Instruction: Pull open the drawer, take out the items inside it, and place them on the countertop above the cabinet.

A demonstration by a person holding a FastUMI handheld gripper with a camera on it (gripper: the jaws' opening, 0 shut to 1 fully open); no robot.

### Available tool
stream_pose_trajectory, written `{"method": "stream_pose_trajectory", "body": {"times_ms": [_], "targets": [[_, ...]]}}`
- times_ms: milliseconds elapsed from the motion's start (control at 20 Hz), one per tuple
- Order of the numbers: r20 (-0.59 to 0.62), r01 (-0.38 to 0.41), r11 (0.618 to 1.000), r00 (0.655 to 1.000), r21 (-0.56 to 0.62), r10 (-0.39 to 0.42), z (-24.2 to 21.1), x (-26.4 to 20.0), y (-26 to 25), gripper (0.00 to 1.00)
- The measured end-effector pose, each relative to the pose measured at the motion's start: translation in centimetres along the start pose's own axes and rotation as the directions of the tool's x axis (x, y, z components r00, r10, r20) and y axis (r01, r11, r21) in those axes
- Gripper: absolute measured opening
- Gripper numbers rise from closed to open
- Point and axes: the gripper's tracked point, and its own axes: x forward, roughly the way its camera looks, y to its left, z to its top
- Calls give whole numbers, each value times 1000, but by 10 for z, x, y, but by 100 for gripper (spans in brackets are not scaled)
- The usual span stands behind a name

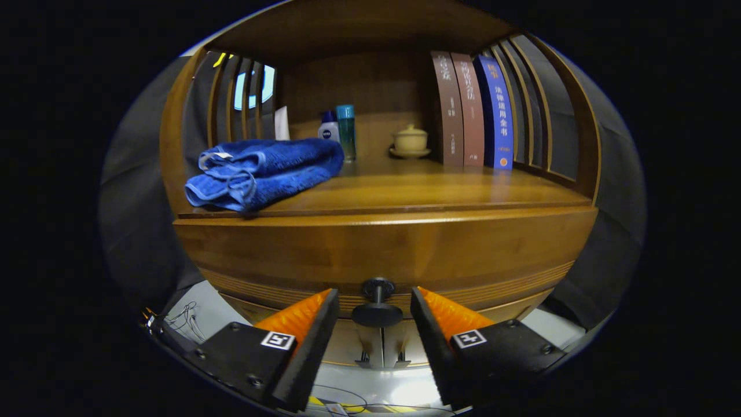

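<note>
Gripper (pixel 375 315) fingers spread, flanking drawer knob (pixel 377 313), not touching it. Knob dark, round, on short stem, centred on drawer (pixel 382 255) front. Drawer warm brown wood, closed, contents hidden. Blue towel (pixel 263 171) folded on countertop (pixel 428 188) above, left of fingers. Drawer's lower edge blocked by fingers.

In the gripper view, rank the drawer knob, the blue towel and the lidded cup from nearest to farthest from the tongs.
1. Drawer knob: between the open tongs, untouched.
2. Blue towel: folded at the countertop's front, left side.
3. Lidded cup: at the back, beside the books.
</note>
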Motion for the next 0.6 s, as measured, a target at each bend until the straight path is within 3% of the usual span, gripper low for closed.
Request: {"method": "stream_pose_trajectory", "body": {"times_ms": [150, 300, 600], "targets": [[1, 7, 1000, 1000, -17, -7, -1, -2, -1, 52], [-11, 9, 1000, 1000, -26, -10, -1, -1, -2, 37], [-25, 11, 999, 1000, -32, -12, -13, -26, 0, 37]]}}
